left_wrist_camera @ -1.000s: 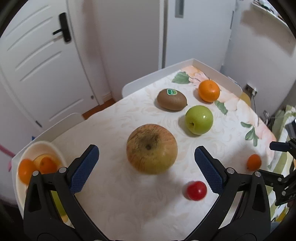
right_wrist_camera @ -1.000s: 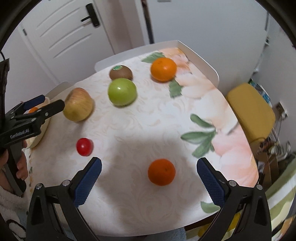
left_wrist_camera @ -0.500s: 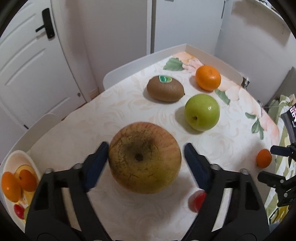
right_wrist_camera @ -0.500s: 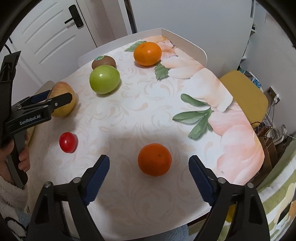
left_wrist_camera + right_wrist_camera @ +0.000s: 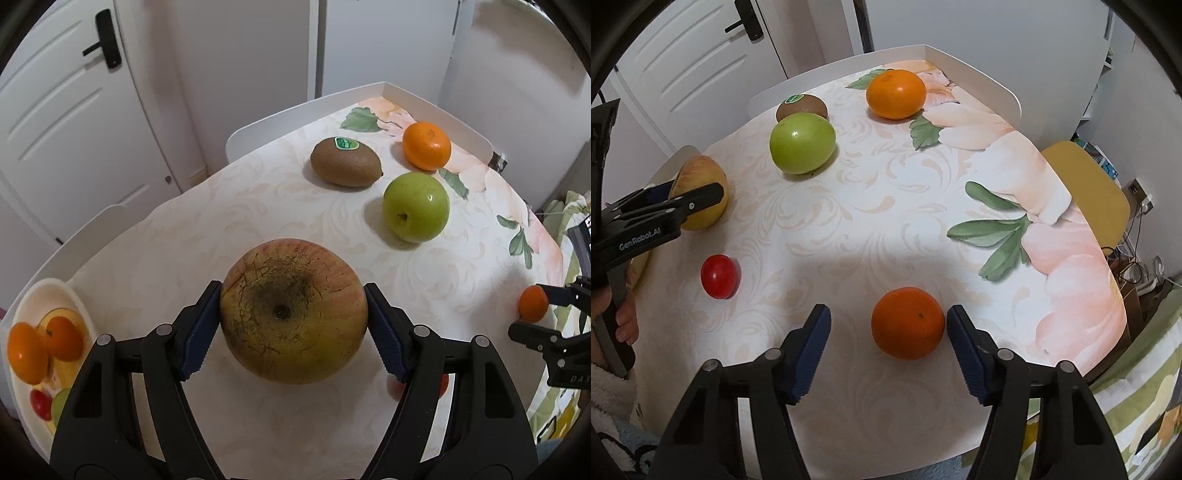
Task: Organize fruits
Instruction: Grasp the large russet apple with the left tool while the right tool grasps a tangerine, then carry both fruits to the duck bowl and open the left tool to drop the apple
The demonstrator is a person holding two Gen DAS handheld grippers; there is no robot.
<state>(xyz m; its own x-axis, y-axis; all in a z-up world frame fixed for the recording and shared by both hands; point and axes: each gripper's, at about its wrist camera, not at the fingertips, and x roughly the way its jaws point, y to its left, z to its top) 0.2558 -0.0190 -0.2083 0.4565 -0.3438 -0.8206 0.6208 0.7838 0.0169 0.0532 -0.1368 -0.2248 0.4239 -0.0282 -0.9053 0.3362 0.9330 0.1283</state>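
The big surface point(image 5: 849, 229) with a pale cloth printed with pink flowers and green leaves holds the loose fruit, and a white oval bowl point(image 5: 44, 291) at its left edge has small oranges and other small fruit in it. The left gripper point(image 5: 293, 328) is squeezed shut on the large round yellow-brown apple point(image 5: 293, 314), one blue pad pressed on each side, and the bowl lies to the left of it, on the left hand's side. A shiny green apple point(image 5: 802, 147), a fuzzy brown kiwi with a green sticker point(image 5: 345, 162) and a big round orange point(image 5: 896, 94) sit farther back. The right gripper point(image 5: 888, 339) is open around a small round orange point(image 5: 907, 323), which sits off to the right: one pad is just beside it, the other apart. A little red tomato point(image 5: 720, 276) sits between both grippers
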